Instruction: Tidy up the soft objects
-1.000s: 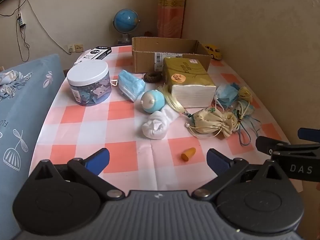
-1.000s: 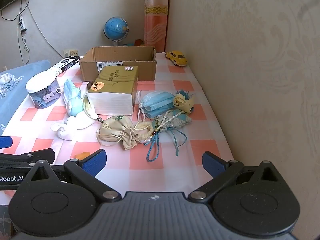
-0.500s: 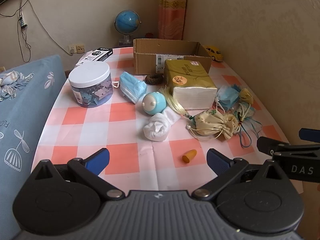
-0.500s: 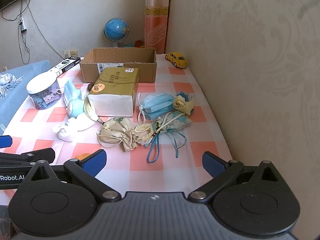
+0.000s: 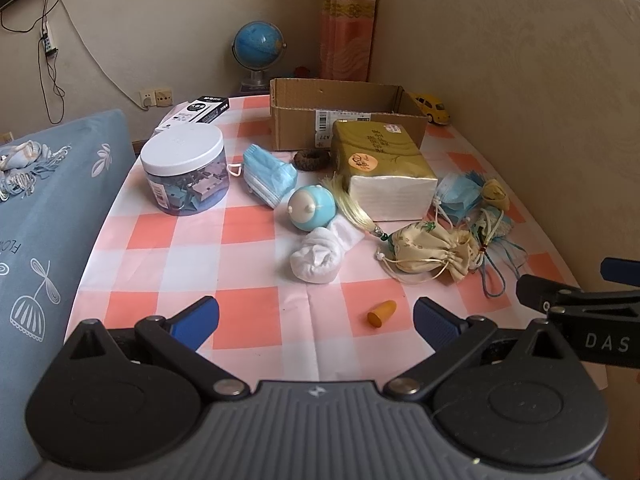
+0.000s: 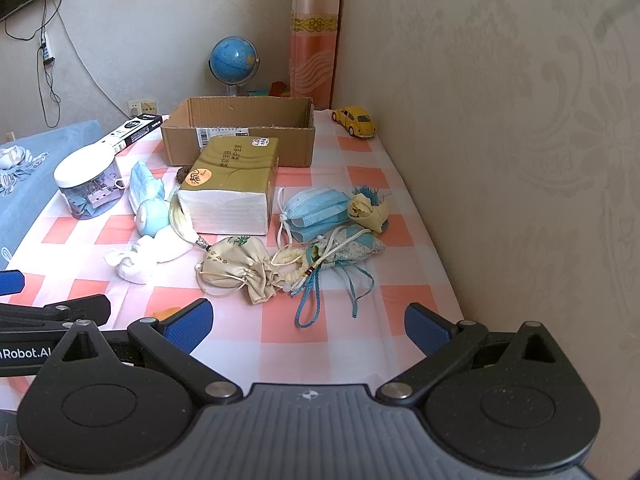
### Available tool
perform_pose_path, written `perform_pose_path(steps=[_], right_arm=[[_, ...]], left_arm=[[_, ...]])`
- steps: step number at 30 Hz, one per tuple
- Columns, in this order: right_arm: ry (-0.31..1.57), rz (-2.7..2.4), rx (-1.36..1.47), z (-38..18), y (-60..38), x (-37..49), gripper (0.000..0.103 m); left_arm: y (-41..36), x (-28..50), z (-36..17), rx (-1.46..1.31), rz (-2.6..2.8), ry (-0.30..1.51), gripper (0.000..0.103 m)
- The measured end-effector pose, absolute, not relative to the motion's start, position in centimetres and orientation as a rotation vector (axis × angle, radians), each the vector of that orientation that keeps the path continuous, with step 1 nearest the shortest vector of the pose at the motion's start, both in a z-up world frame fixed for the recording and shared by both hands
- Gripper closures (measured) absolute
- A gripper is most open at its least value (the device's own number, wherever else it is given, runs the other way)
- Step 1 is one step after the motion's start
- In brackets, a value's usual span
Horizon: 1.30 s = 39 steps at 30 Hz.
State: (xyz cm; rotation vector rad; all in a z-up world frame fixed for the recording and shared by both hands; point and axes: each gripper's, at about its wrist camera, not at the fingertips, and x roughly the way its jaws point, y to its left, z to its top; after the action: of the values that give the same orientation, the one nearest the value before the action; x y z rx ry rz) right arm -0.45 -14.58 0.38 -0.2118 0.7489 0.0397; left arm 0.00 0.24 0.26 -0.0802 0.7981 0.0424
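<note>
Above the checked table (image 5: 248, 256), left tongs (image 5: 316, 318) and right tongs (image 6: 306, 322) gape wide, empty.

Two hand-held grippers are in view, each seen from its own wrist camera. The left gripper (image 5: 316, 318) sits low in the foreground, its black linkage arms splayed outward and its two blue-padded fingers (image 5: 198, 318) held wide apart with nothing between them. The right gripper (image 6: 306, 326) is in the same pose, level and pointing forward, its blue fingertips (image 6: 424, 328) spread wide and empty. The two grippers sit side by side at about the same height: the right one's black arm shows at the right edge of the left view, and the left one's arm shows at the left edge of the right view.
</note>
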Motion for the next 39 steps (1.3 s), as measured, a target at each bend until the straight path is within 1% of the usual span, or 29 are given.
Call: perform_pose_path(steps=[20,39], right_arm=[[0.735,0.04,-0.21,0.9,-14.9,-0.5,0.0],[0.725,0.052,-0.224,0.6,-15.4,0.2,0.0]], left_arm=[[0.0,-0.3,0.6,-0.086,0.041,0.771,0.001],[-0.6,1.1,0.2,-0.049,0.008,0.774,0.001]])
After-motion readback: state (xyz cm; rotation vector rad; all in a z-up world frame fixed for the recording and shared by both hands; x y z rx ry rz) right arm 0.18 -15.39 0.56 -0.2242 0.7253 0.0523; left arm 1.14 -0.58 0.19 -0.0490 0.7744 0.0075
